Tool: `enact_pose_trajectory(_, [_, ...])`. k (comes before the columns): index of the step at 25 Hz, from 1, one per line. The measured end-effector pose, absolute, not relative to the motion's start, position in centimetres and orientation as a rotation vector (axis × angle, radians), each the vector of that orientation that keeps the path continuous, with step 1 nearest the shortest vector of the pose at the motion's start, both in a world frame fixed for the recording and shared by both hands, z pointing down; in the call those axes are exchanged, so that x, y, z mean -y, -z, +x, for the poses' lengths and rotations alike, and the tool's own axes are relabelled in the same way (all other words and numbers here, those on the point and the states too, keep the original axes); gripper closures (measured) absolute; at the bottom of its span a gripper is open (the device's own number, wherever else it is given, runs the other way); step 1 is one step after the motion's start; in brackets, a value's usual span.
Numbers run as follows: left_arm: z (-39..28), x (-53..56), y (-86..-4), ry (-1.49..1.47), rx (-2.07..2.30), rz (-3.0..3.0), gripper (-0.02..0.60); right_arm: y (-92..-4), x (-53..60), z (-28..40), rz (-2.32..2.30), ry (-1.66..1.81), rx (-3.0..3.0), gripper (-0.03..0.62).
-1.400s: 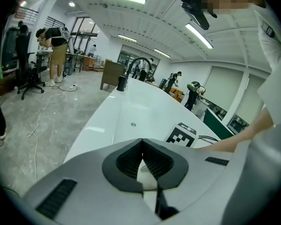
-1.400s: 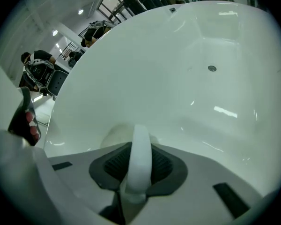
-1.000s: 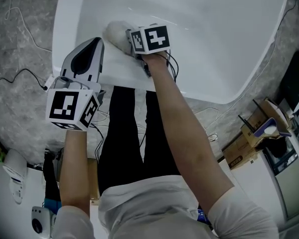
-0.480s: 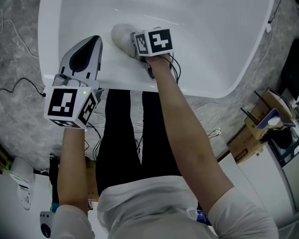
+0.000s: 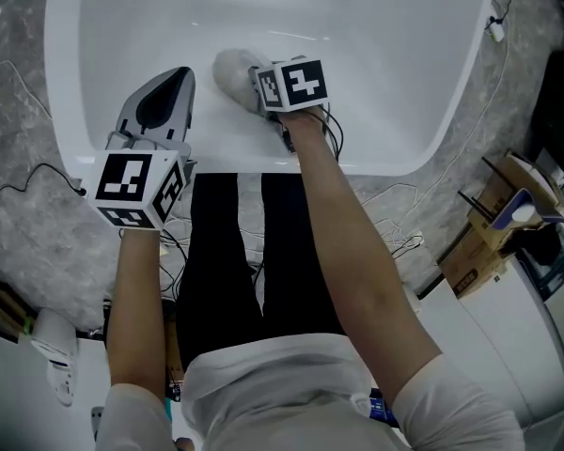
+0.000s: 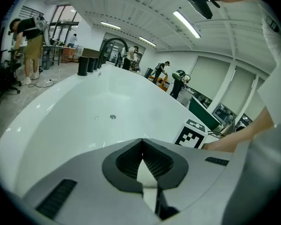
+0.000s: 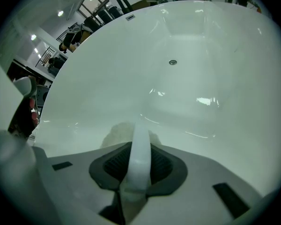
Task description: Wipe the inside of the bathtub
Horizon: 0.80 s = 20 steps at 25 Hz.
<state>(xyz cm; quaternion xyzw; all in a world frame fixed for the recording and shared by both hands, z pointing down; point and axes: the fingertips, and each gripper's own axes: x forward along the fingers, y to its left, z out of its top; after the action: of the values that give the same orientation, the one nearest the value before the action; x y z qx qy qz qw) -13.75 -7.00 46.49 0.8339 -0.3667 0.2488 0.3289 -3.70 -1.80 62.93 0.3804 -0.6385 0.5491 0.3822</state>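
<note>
Stands just behind the near rim of the white bathtub (image 5: 61,83), in black trousers and a white shirt. Stretches the bare right forearm forward and down over that rim, with the hand hidden under the marker cube. Carries the right claw (image 5: 256,90) low against the near inner wall. Clamps its jaws on the white handle (image 7: 140,144) of a wiping pad (image 5: 231,69), parted only by the thickness of that handle. Sets the pad just past the jaw tips, against the sloping wall of the tub. Shows up there as a pale grey-white fluffy lump, rounded, its fuzzy edge peeking out on either side of the handle in the right gripper view.

Holds the left forearm closer in and to the left. Hovers the left claw (image 5: 180,75) above the near rim, tips pointing into the tub, beside the right claw and apart from the pad. Has those jaws pressed together at the tips, gripping nothing, with only white tub surface visible through the slot behind them.

Beyond the pad: smooth glossy basin with streaks of reflected light, then a small round drain (image 7: 173,62) lower in the tub. At the far end: a black arched faucet (image 6: 113,43).
</note>
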Motion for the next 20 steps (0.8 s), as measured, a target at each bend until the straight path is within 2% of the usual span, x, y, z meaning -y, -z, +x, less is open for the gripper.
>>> enact_pose_trajectory(20, [-4.4, 6.1, -51.2, -0.815, 0.794, 2.168, 0.569, -62.5, -0.4, 4.3, 1.019, -1.385, 1.603, 0.499])
